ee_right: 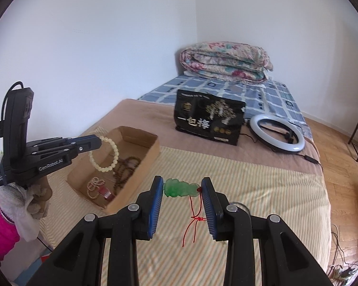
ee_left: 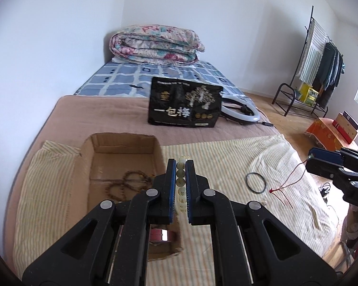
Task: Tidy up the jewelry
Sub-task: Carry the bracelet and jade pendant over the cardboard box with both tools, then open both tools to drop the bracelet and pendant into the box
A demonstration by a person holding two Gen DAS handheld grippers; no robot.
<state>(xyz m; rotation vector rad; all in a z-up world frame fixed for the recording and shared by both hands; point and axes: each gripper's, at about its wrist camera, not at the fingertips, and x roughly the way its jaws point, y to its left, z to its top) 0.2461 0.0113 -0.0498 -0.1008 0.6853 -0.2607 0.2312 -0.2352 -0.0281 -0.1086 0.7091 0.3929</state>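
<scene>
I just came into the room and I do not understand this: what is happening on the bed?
A person is sorting jewelry with a handheld claw in each hand. The left claw is shut on a pale bead bracelet, held above the cardboard box. The box already holds dark beads and a few other pieces. The right claw grips a green pendant, its red cord hanging down. A black ring lies on the striped cloth.
</scene>
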